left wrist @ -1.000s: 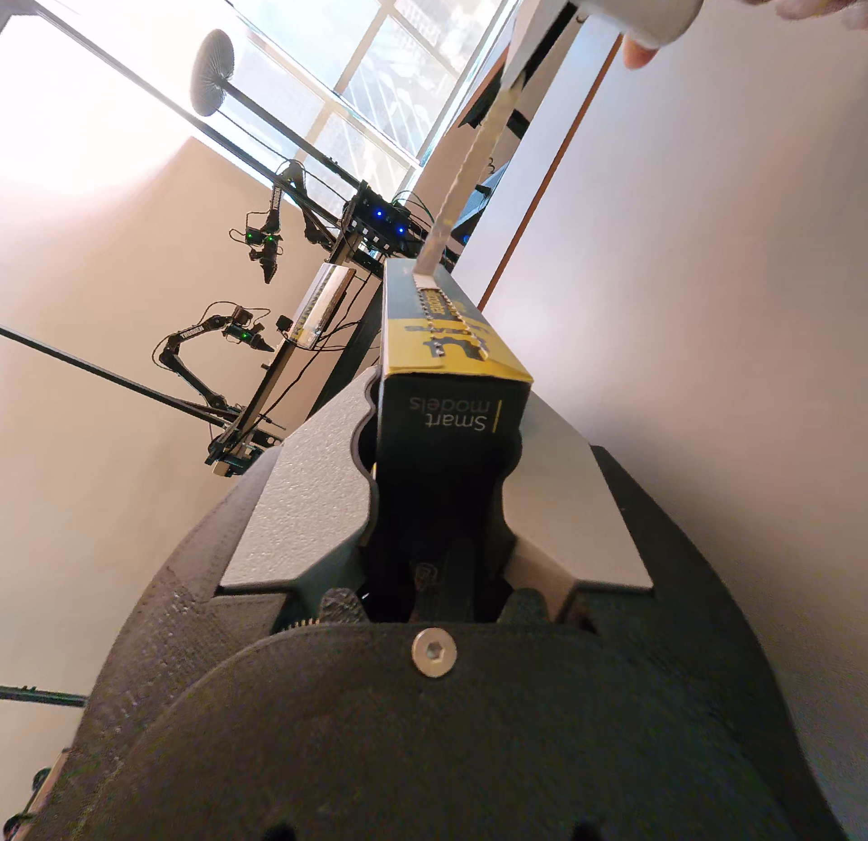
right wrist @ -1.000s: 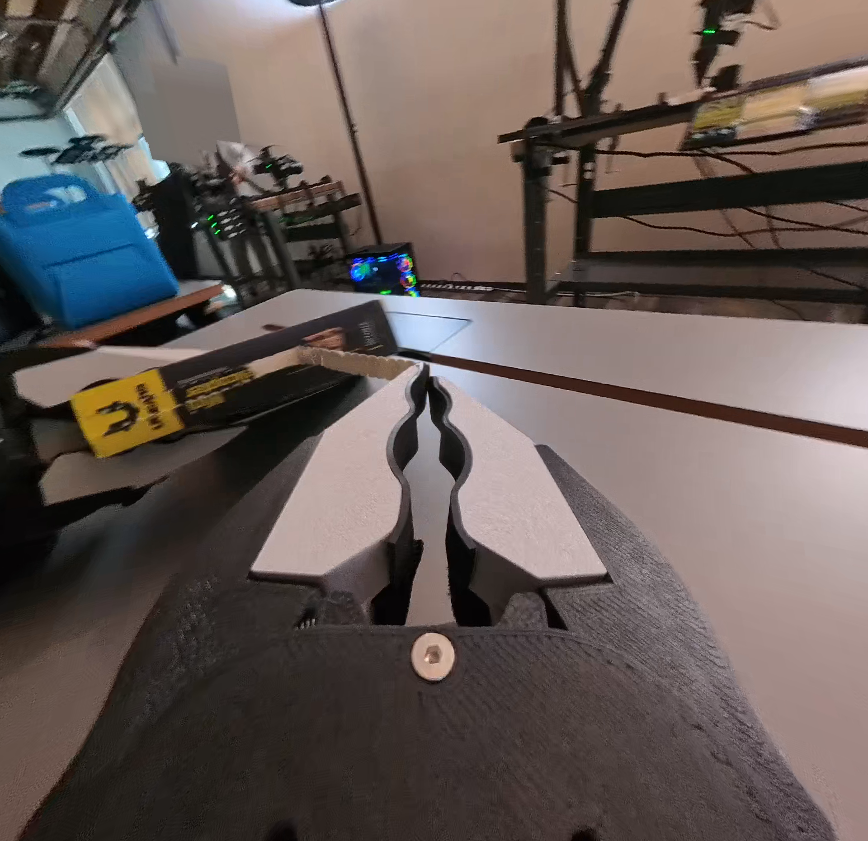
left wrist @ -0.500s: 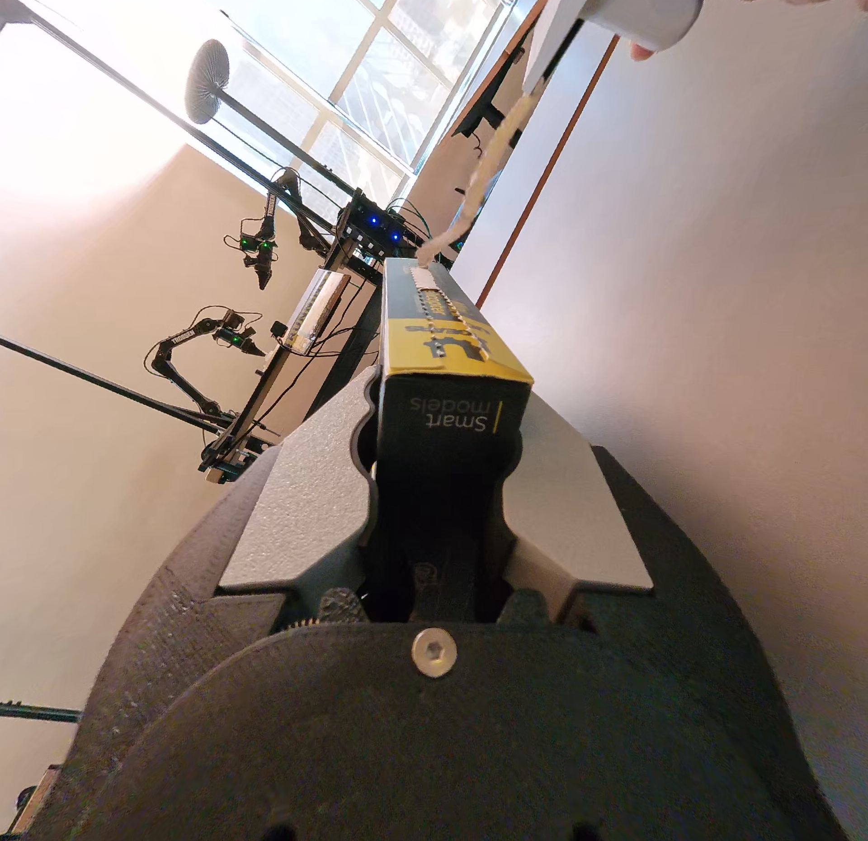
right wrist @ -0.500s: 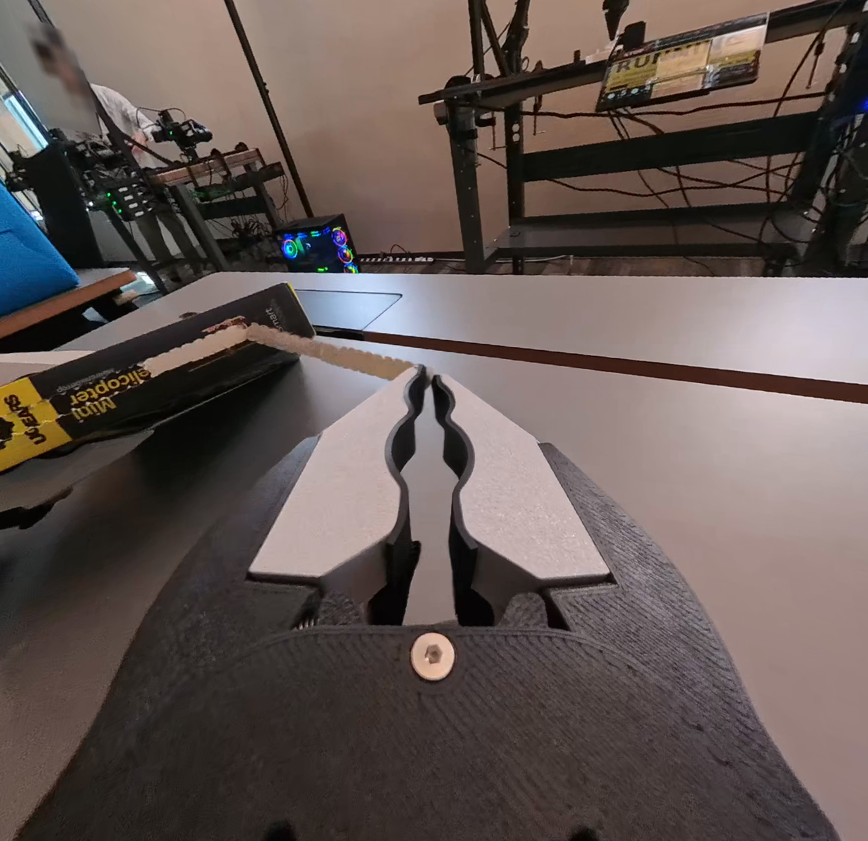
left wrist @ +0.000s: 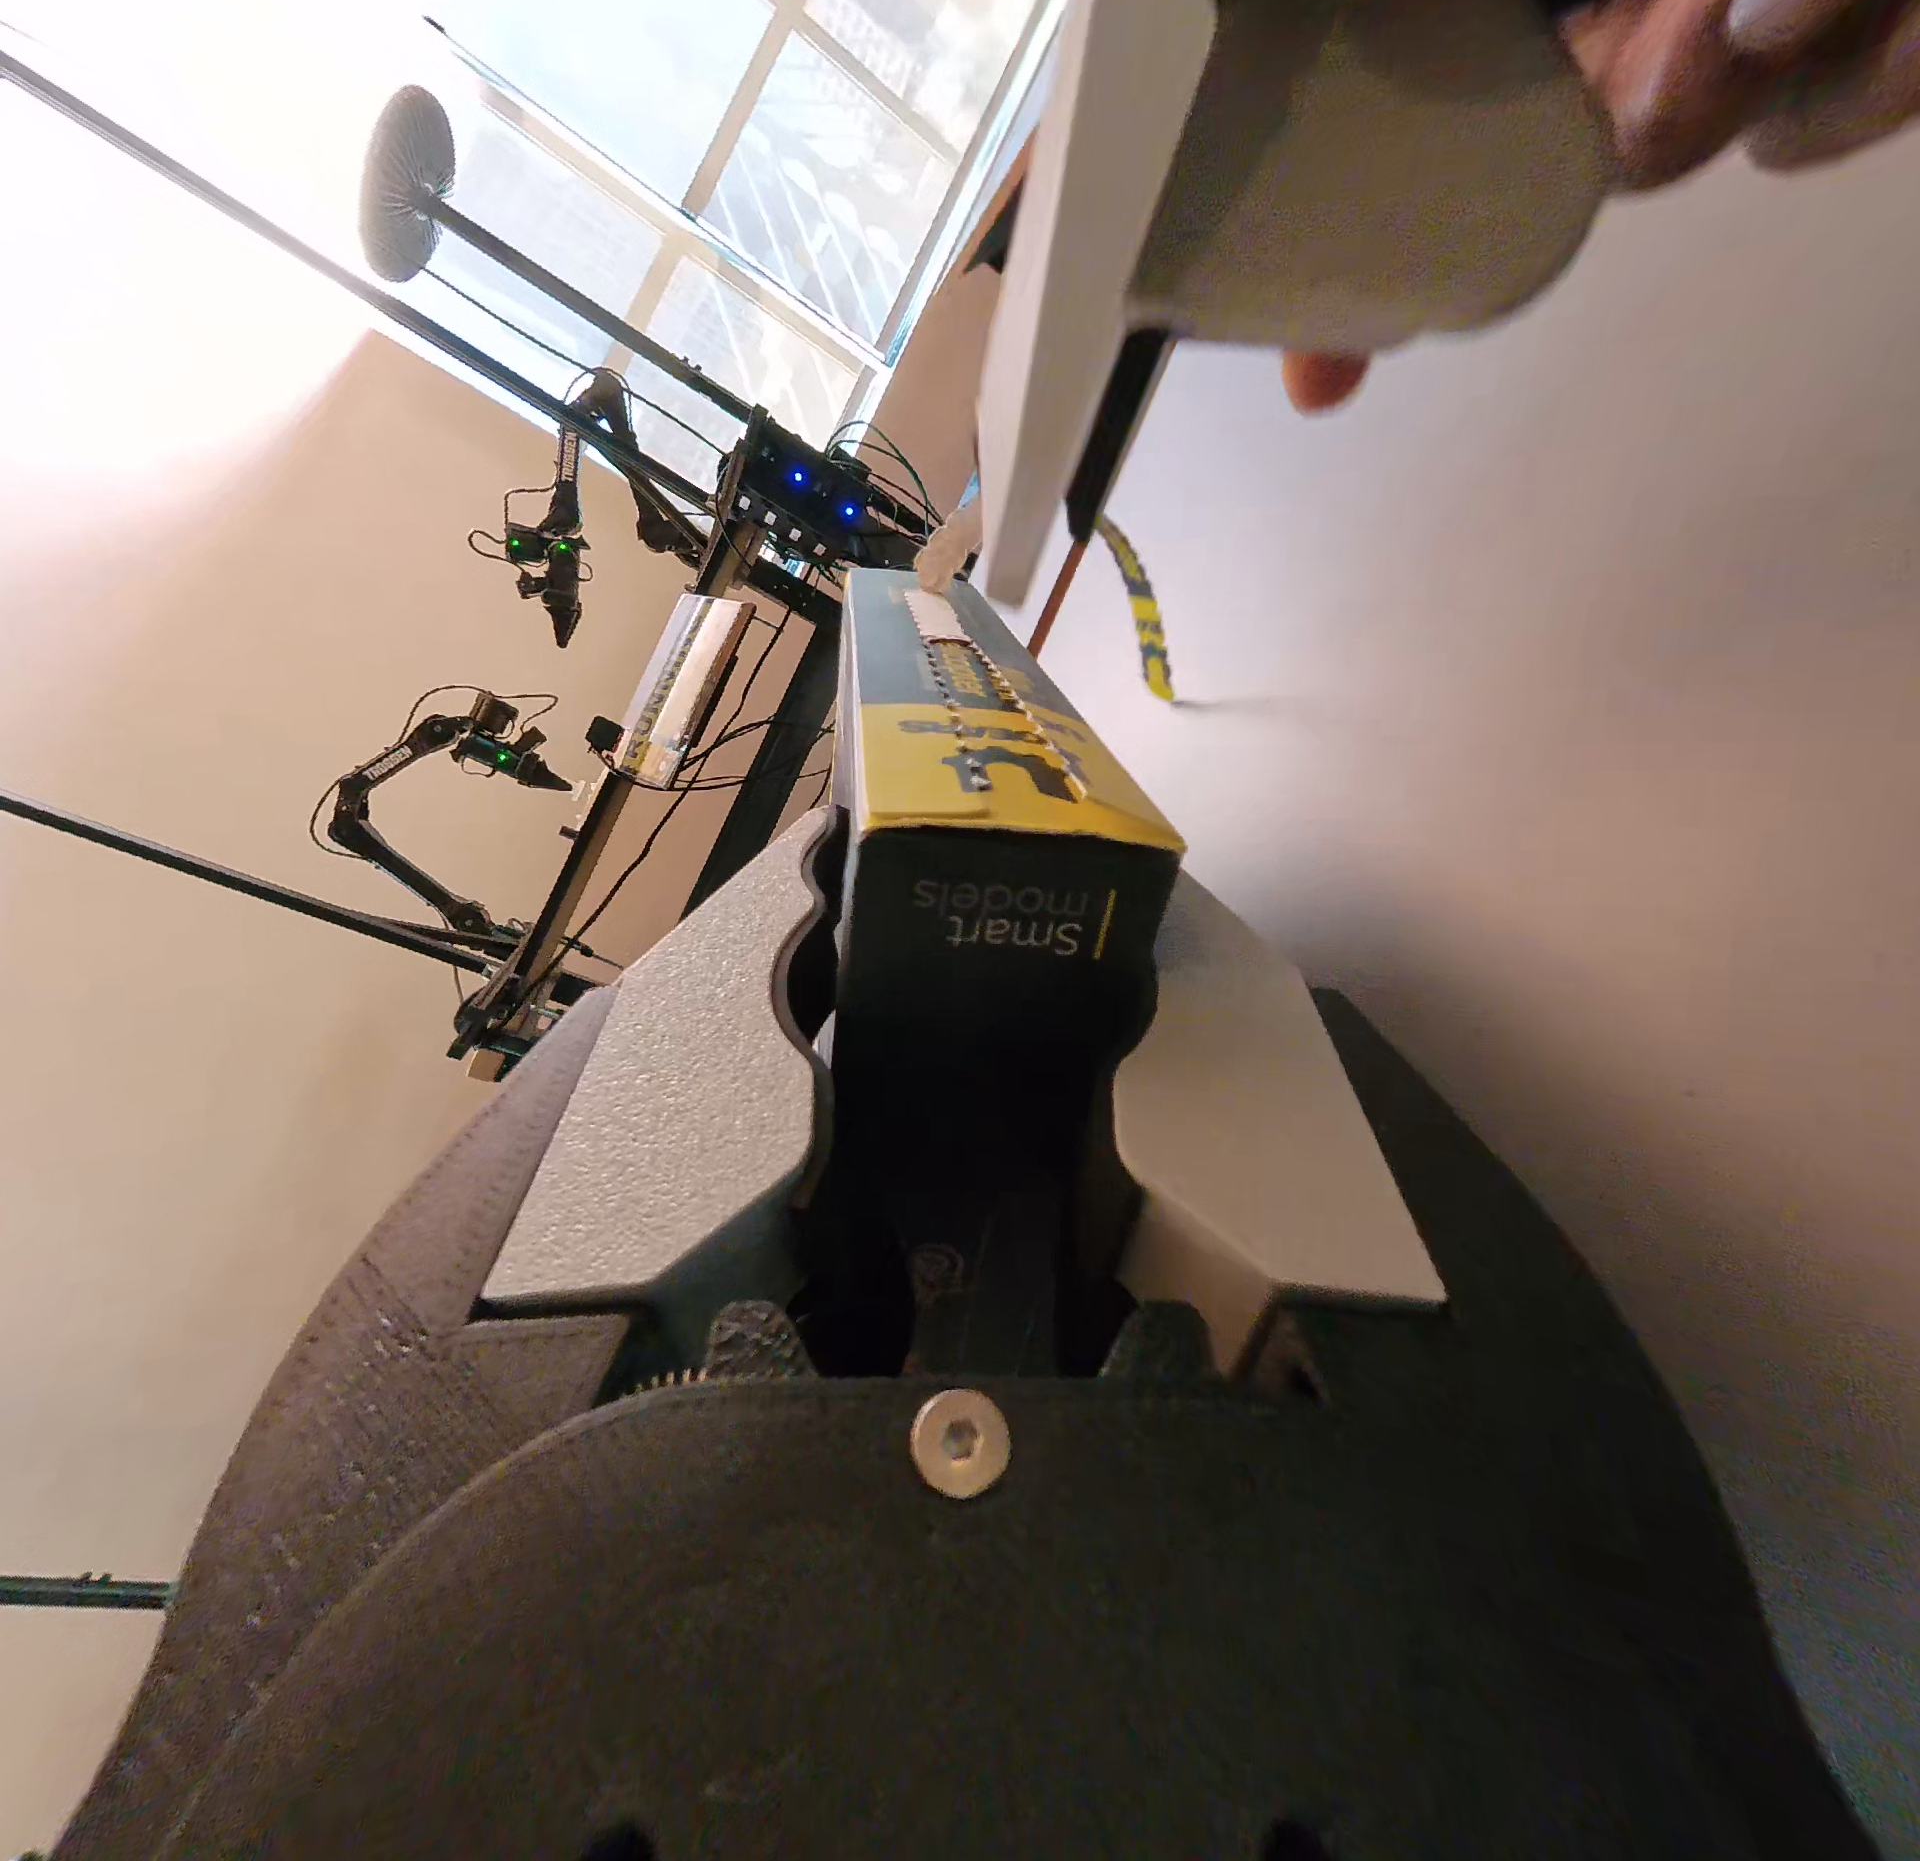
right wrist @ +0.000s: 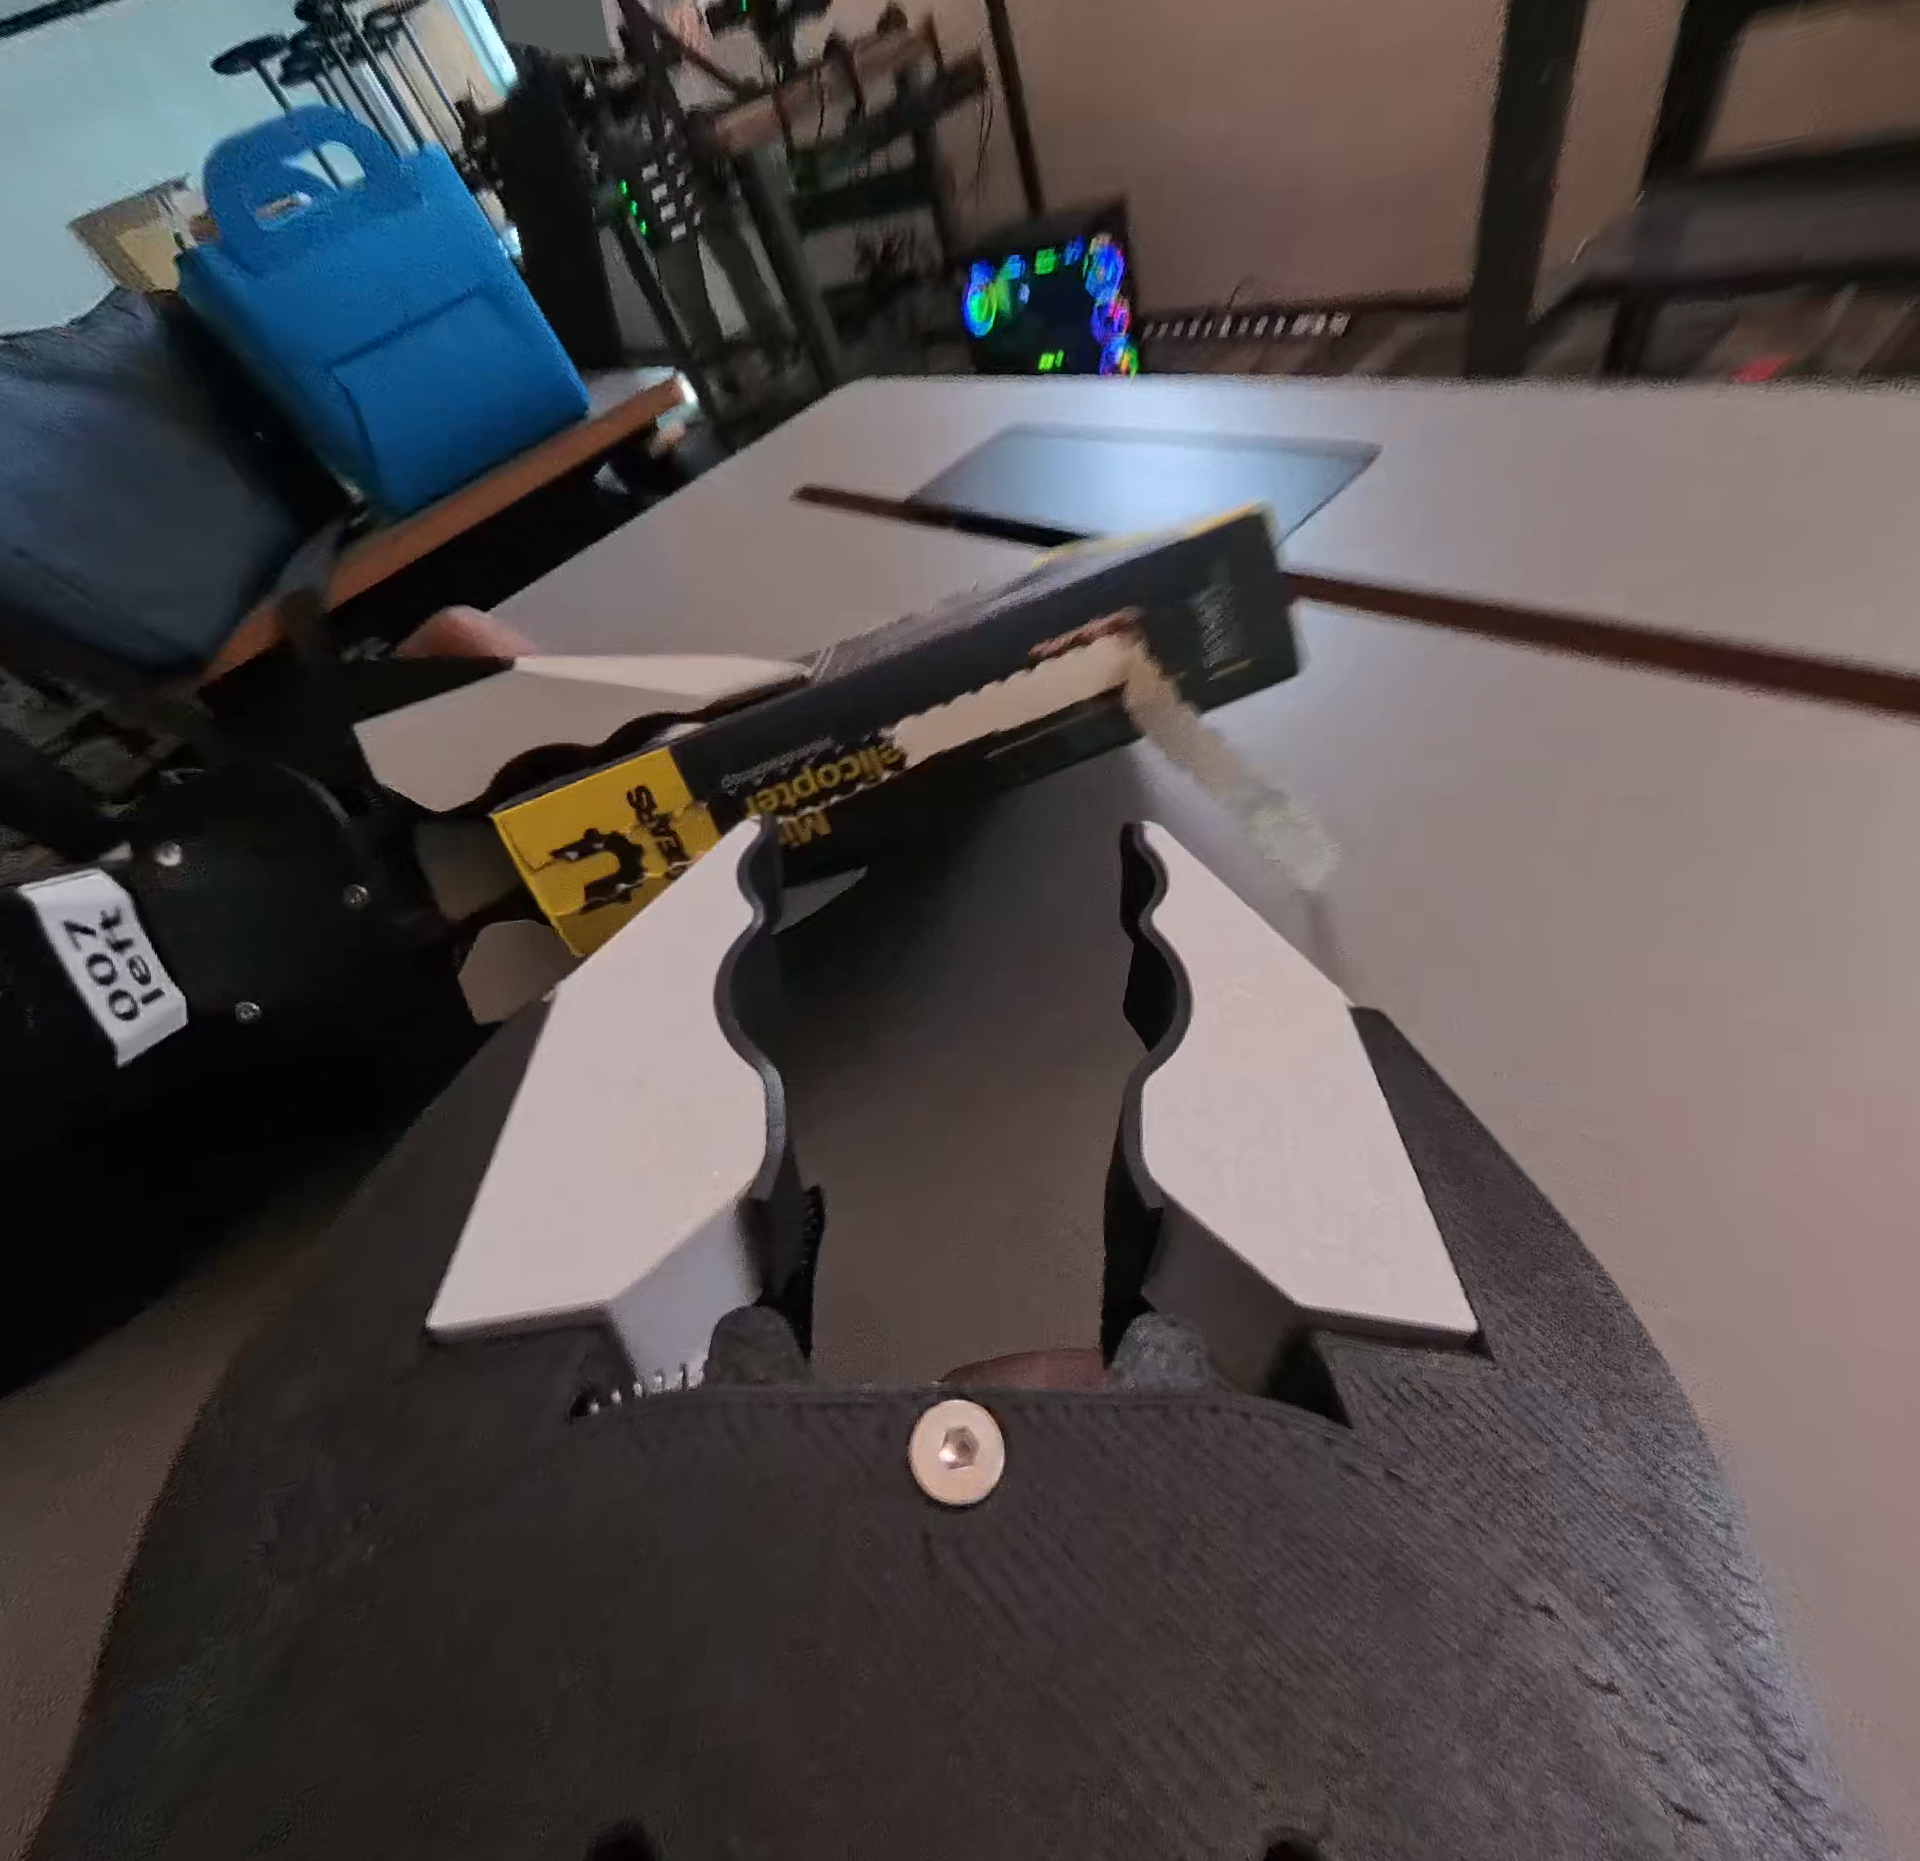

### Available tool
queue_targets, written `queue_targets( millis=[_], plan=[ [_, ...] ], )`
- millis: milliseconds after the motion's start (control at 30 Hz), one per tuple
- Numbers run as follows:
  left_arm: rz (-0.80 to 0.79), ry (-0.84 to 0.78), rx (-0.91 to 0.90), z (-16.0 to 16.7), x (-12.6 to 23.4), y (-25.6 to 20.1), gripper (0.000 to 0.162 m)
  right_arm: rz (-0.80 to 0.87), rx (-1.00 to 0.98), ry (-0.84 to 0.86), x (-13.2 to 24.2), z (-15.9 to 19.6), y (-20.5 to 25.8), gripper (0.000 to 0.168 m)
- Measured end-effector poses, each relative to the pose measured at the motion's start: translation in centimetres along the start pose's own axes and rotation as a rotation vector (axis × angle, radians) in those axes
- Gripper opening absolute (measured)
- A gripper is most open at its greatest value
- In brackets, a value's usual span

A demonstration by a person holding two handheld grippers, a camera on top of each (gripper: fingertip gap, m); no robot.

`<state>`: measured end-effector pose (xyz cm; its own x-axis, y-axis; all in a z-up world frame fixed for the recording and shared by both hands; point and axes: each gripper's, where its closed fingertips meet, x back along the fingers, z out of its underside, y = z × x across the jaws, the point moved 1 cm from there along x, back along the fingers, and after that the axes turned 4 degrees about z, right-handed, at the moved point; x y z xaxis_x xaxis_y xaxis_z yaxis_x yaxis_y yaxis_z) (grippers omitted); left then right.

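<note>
My left gripper (left wrist: pixel 997 876) is shut on the near end of a long black and yellow carton (left wrist: pixel 997 938) and holds it above the grey table (left wrist: pixel 1558 876). A serrated tear strip (right wrist: pixel 1226 783) is peeled along the carton's side and hangs loose from its far end; it also shows in the left wrist view (left wrist: pixel 1143 627). My right gripper (right wrist: pixel 948 845) is open and empty, its jaws wide apart just below the carton (right wrist: pixel 1039 648). It shows in the left wrist view (left wrist: pixel 1091 305) above the carton's far end, held by a hand (left wrist: pixel 1714 45).
A brown seam (right wrist: pixel 1558 637) and a dark inset panel (right wrist: pixel 1143 481) cross the table (right wrist: pixel 1558 928) behind the carton. A blue bag (right wrist: pixel 384 325) stands on a side table at left. A computer case with coloured lights (right wrist: pixel 1049 305) and black racks stand beyond. My hands' fingertips stand some 5 cm from each other.
My right gripper was shut on the tear strip and pulling it; it has opened and let go, and the strip now dangles. The right gripper has swung nearer the carton. The left keeps its hold.
</note>
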<state>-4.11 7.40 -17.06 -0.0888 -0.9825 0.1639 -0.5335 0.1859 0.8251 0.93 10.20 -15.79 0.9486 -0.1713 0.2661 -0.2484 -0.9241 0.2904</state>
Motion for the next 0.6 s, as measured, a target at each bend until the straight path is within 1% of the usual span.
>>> queue_targets(
  millis=[100,200,300,400,500,600],
  plan=[
    [0.004,0.004,-0.011,0.0,0.0,-0.1,0.045,-0.032,-0.164,0.041,-1.5,1.4,0.5,0.066],
    [0.005,0.006,-0.016,0.0,-0.1,-0.2,0.045,-0.086,-0.334,0.031,-1.9,1.4,0.3,0.065],
    [0.012,0.012,-0.030,-0.1,-0.2,-0.4,0.045,-0.131,-0.441,0.014,-1.9,1.2,0.3,0.065],
    [0.013,0.013,-0.031,-0.1,-0.2,-0.5,0.046,-0.129,-0.473,0.024,-2.1,1.5,0.3,0.063],
    [0.015,0.012,-0.030,0.0,-0.1,-0.5,0.046,-0.094,-0.495,0.041,-2.0,2.0,-0.4,0.052],
    [0.023,0.022,-0.050,-0.1,-0.3,-0.8,0.045,-0.085,-0.507,0.064,-1.9,2.3,-0.6,0.051]
  ],
)
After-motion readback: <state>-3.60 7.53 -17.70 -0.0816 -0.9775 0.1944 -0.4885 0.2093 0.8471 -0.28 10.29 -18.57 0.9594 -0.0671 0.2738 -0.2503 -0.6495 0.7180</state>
